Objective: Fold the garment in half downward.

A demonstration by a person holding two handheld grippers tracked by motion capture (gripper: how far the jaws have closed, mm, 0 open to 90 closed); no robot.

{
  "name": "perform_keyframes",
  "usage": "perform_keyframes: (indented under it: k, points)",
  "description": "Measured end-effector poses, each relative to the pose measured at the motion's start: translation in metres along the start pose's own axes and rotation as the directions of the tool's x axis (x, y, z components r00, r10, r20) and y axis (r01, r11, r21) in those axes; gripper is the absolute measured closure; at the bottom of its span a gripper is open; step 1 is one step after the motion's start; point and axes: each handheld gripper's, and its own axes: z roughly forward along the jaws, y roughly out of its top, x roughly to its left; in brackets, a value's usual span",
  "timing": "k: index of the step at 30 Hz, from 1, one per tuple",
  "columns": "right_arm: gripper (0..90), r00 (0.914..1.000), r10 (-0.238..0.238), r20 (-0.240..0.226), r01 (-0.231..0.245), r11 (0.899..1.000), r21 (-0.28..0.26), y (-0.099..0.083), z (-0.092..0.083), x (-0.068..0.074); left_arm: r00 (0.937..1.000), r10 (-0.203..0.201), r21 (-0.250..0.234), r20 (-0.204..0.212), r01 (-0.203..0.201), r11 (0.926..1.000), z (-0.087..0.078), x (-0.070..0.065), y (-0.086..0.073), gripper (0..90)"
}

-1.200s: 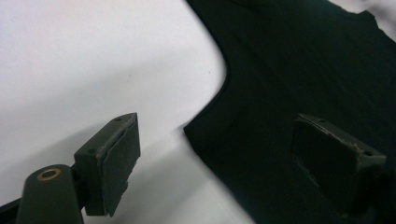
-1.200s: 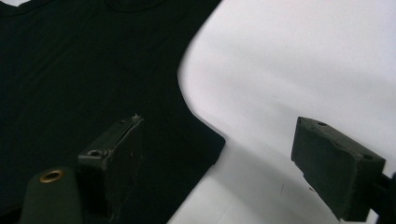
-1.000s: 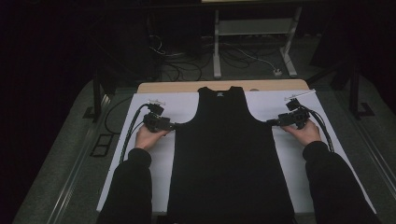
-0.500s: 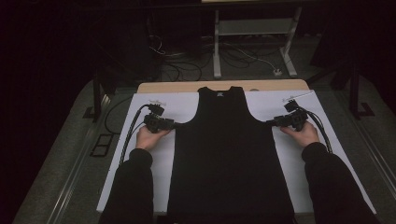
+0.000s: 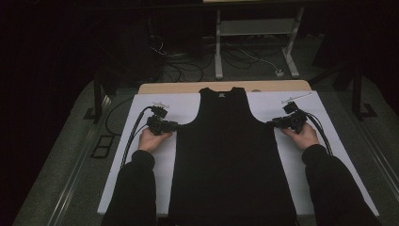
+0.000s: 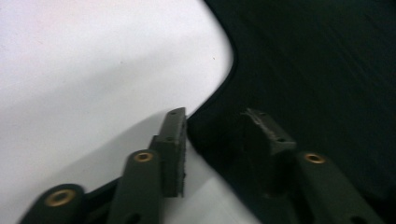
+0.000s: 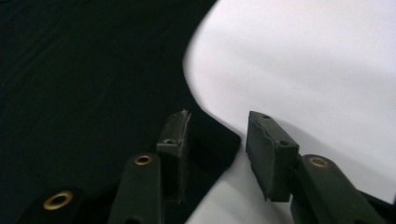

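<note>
A black sleeveless top [image 5: 230, 155] lies flat, neck away from me, on a white sheet [image 5: 150, 106]. My left gripper [image 5: 175, 126] lies at its left armhole corner and my right gripper [image 5: 272, 123] at the right one. In the left gripper view the hemmed corner of the top [image 6: 317, 70] lies between the jaws of the left gripper [image 6: 215, 126]. The right gripper [image 7: 217, 128] straddles the other corner of the top [image 7: 84, 70]. Both pairs of jaws have just been closing. A gap still shows at each, and the pads do not press the cloth.
The sheet covers a wooden table whose far edge [image 5: 179, 87] shows behind the top. Gripper cables [image 5: 134, 136] trail over the sheet at both sides. A white metal stand [image 5: 254, 28] and loose cables [image 5: 174, 56] sit on the dark floor beyond.
The right gripper has edged a little inward toward the top's armhole. The left hand has stayed where it was. The top has not shifted.
</note>
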Motion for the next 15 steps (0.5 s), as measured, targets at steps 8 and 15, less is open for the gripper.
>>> perform_keyframes:
  k: [8,15]
  points:
    - [78.9,0.9989,-0.023,0.040,0.023,1.000,0.017,0.0000,0.0057,0.0078,0.9998,0.013,0.017,-0.015,-0.013,0.9998,0.0020,-0.0034,-0.0007,82.1]
    - [83.6,0.9998,0.018,0.000,-0.018,1.000,0.001,-0.0014,0.0036,0.0056,1.0000,0.004,-0.021,-0.004,-0.004,0.9998,-0.0014,-0.0055,-0.0023,86.7]
